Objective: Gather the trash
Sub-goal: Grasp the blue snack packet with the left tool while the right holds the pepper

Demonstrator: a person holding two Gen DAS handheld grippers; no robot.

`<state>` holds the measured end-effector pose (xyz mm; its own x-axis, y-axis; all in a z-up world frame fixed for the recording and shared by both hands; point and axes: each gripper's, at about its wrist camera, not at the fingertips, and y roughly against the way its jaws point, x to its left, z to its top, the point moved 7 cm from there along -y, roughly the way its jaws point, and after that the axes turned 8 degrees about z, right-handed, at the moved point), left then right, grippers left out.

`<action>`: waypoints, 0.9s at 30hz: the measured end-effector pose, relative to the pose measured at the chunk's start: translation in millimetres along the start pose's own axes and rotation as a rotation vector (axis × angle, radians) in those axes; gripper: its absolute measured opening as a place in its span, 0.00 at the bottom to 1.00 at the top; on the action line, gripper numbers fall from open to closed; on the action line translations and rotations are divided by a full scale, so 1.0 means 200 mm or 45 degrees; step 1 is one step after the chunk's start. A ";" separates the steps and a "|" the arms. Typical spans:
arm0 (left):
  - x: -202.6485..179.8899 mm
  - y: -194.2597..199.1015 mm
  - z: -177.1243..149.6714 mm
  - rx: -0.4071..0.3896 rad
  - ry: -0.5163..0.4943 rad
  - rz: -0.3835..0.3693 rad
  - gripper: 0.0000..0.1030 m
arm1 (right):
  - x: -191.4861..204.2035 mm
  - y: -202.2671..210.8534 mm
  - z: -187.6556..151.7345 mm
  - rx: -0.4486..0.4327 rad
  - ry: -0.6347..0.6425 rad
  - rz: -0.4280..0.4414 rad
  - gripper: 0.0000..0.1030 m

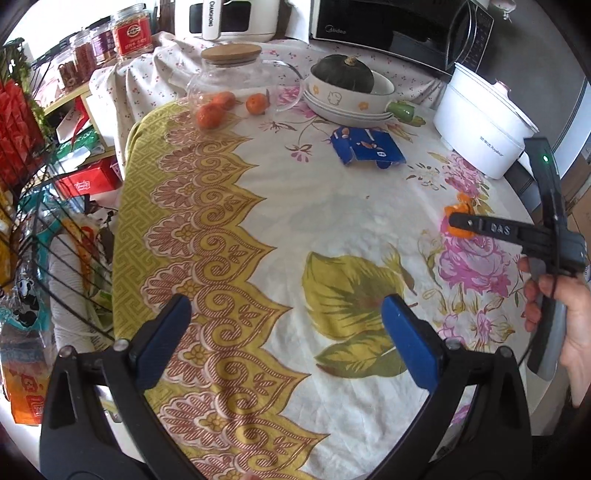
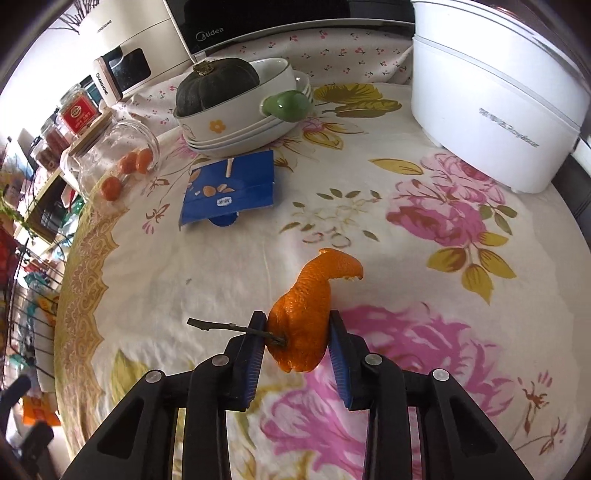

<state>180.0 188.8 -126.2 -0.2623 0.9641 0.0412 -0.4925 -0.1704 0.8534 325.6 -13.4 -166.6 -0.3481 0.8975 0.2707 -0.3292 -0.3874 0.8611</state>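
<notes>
A curled orange peel [image 2: 310, 306] with a dry twig on its stem end stands between the blue pads of my right gripper [image 2: 297, 332], which is shut on it just above the flowered tablecloth [image 2: 406, 236]. In the left wrist view the same peel [image 1: 462, 202] shows at the tip of the right gripper [image 1: 456, 220], held by a person's hand [image 1: 569, 317]. My left gripper [image 1: 286, 314] hangs open over the cloth's yellow leaf print with nothing between its fingers. A flattened blue packet [image 2: 231, 188] [image 1: 365, 147] lies farther back on the table.
A glass jar [image 1: 229, 85] lies on its side with tangerines by it. Stacked white dishes [image 1: 351, 103] hold a dark green squash. A white cooker [image 1: 484, 125] stands back right, a microwave [image 1: 369, 26] behind. A wire rack [image 1: 40, 229] crowds the table's left edge.
</notes>
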 end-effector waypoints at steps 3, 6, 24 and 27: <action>-0.12 -0.04 0.10 -0.037 -0.082 -0.076 0.99 | -0.13 0.11 -0.10 0.026 0.011 -0.006 0.33; -0.24 -0.09 0.25 -0.110 -0.243 -0.121 0.99 | -0.25 0.21 -0.18 0.018 0.033 -0.009 0.33; -0.67 -0.67 0.74 -0.174 -0.715 -0.393 0.99 | -0.54 0.32 -0.12 -0.045 0.028 0.099 0.33; -0.68 -0.74 0.74 -0.124 -0.697 -0.428 0.99 | -0.55 0.33 -0.12 -0.042 0.016 0.109 0.33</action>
<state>411.8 114.0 -181.5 0.3677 0.9279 0.0608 -0.5540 0.1661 0.8158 321.6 -143.5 -150.2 -0.3872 0.8582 0.3370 -0.3266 -0.4695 0.8203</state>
